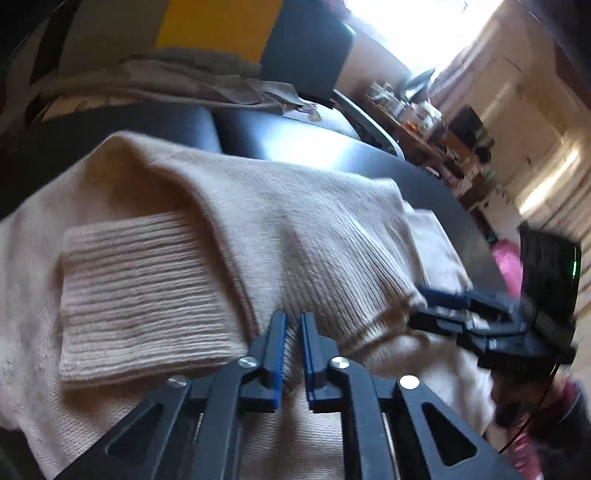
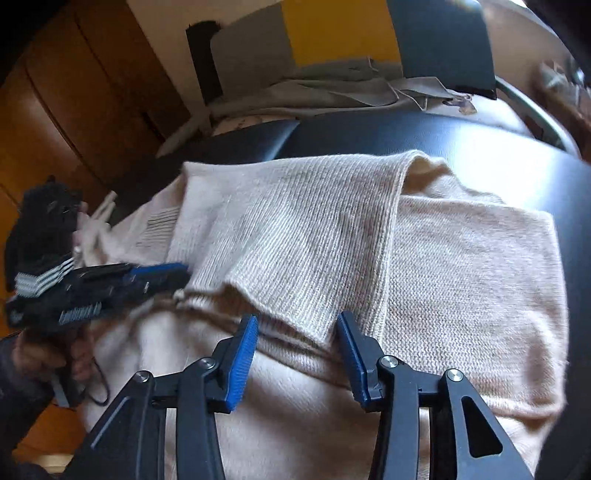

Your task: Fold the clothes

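A wide black glossy table (image 2: 480,162) with a rounded edge spreads out ahead of both tongs, and beyond its far edge stand two dark padded chair backs (image 2: 443,40) with a heap of grey and pale cloth (image 2: 332,88) piled against them; a yellow wall panel (image 2: 340,29) shows behind. On the table, directly under and ahead of both tongs, lies the one cream knitted sweater (image 2: 461,280), soft and finely ribbed, its body spread flat with one sleeve folded across it (the broad ribbed cuff (image 1: 144,295) rests flat to the left of the left tongs' tips). The left gripper (image 1: 293,325), black-armed with two blue grooved pads, has its jaws drawn close together with a narrow gap, a ridge of the sweater's ribbed fold lying between them, though whether they truly pinch it cannot be told. The right gripper (image 2: 297,328) holds its two blue pads well apart, straddling the folded sleeve's hem without clamping it. Each wrist view shows the other tongs off to the side, blurred, at the sweater's edge. Orange-brown wooden cabinets (image 2: 74,110) stand to the left of the right tongs.
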The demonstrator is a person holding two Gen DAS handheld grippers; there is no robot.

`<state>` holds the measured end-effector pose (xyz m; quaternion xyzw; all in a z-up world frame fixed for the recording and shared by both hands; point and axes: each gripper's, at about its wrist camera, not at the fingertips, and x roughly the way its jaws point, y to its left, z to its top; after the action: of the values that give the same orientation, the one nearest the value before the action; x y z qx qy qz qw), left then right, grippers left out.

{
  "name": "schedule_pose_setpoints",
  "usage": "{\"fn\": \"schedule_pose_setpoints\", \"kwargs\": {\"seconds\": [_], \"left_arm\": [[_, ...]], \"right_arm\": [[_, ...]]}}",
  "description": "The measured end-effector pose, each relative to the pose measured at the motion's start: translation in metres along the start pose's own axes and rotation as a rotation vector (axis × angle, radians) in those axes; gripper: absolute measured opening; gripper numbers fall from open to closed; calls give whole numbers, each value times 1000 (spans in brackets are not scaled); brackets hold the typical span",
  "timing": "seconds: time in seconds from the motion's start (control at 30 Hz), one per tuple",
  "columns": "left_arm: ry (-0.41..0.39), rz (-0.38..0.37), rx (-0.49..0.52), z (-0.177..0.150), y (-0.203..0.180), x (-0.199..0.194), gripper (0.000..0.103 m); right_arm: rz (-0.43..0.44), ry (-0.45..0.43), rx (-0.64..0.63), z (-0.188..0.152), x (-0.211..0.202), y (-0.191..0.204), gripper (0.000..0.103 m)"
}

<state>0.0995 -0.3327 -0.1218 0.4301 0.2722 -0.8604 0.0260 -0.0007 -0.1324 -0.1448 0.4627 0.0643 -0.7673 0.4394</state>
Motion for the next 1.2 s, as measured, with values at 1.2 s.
{"fn": "schedule_pose_setpoints", "kwargs": {"seconds": [1.2], "left_arm": [[-190, 56, -81, -46, 8, -59, 25]], "right_arm": [[-336, -109, -176, 64, 50, 9, 54]]}}
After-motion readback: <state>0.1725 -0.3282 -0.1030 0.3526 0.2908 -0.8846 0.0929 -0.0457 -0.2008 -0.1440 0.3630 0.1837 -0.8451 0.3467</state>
